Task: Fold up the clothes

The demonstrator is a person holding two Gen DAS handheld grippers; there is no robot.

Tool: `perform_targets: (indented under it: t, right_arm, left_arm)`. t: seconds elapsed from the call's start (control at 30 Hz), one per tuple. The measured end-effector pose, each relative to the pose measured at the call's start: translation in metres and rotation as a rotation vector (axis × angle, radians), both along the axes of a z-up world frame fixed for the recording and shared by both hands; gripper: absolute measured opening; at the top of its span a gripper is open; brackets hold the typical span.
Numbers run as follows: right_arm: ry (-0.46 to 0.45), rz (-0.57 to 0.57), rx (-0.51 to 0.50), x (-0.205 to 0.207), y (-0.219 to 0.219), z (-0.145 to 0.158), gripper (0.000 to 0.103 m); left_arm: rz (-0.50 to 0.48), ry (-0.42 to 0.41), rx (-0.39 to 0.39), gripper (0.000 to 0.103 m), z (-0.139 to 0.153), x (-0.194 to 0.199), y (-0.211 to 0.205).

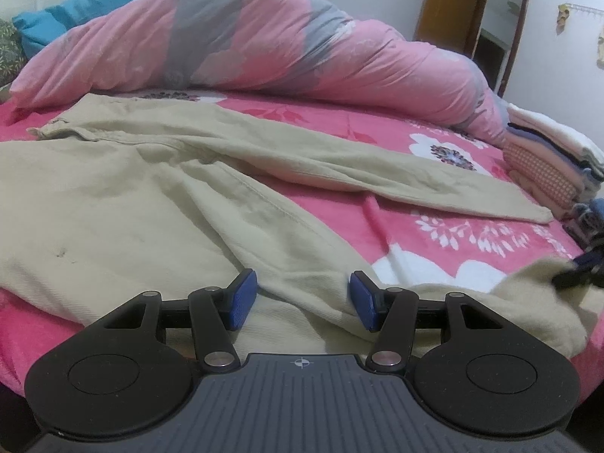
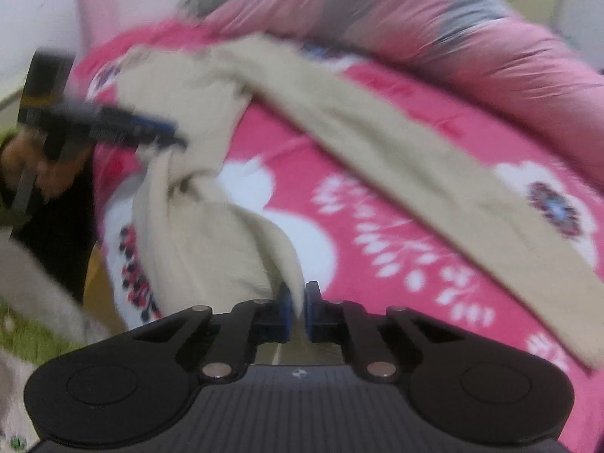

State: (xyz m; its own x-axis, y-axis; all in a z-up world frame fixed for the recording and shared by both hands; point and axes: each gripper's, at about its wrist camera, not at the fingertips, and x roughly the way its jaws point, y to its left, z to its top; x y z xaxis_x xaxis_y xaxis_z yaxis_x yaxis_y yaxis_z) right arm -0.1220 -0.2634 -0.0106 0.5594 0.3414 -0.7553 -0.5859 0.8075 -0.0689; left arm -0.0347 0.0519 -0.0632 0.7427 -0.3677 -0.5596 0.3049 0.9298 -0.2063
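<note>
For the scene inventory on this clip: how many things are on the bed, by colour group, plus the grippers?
Beige: 1, the trousers
Pink: 2, the quilt and the floral bedsheet
Blue: 1, the pillow
Mixed colours: 1, the folded stack
Grippers: 2, the left gripper, open, and the right gripper, shut on the trousers
Total: 7

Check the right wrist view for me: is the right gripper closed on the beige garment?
Yes, the right gripper has its blue pads pinched together on a fold of the beige garment.
</note>
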Motion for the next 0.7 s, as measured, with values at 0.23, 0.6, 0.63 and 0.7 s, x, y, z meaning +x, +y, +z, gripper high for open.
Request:
perform_targets:
  t: [0.23,0.6,0.63,0.7]
  right_arm:
    - [-0.179,-0.205,0.102,-0.012,-0.02,0.011,0.004]
    - [-0.169,-0.613,0.283,0.067,-0.091,-0.003,0.006]
    - [-0.124,-0.647,0.29,0.078,-0.098,-0.013,0.006]
    - [-0.07,-0.708,0.344,0.086,-0.114,-0.022,0.012]
  left_arm:
    - [0.018,-0.026,0.01,0.055,0.01,0.0,-0.004]
    - [0.029,-0.017,0.137,0.055,0.011,0.042,-0.028]
    - [0.038,0.027,0.16,0.055,0.005,0.049,-0.031]
    - [0.052,0.052,0.17,0.055,-0.001,0.053,-0.032]
